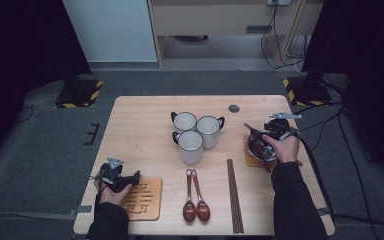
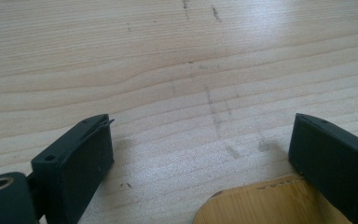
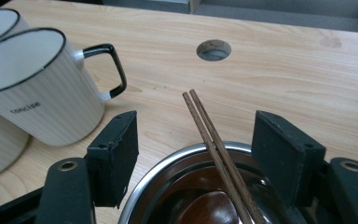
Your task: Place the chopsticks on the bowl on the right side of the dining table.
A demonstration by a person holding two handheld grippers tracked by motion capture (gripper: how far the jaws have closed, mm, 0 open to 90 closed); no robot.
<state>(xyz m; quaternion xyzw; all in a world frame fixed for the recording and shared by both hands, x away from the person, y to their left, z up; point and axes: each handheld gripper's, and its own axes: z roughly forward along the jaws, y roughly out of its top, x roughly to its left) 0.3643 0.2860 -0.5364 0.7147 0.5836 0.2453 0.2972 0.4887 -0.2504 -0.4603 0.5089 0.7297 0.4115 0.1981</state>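
Note:
My right gripper (image 1: 261, 136) (image 3: 196, 123) hovers open at the far rim of a steel bowl (image 1: 256, 148) (image 3: 168, 163) on a bamboo coaster (image 1: 251, 161) at the table's right. A pair of brown chopsticks (image 1: 250, 129) (image 3: 205, 126) lies across the bowl and runs between the jaws without touching either one. A dark wooden spoon (image 3: 214, 210) rests inside the bowl. My left gripper (image 1: 136, 176) (image 2: 203, 130) sits low over the table at the near left, open and with nothing between its jaws, beside a second bamboo coaster (image 1: 142, 200) (image 2: 261, 205).
Three white mugs (image 1: 190, 146) (image 3: 37, 88) cluster at the table's middle. Two more wooden spoons (image 1: 195, 200) and another pair of chopsticks (image 1: 234, 195) lie near the front edge. A round cable hole (image 1: 234, 108) (image 3: 213, 50) sits at the back.

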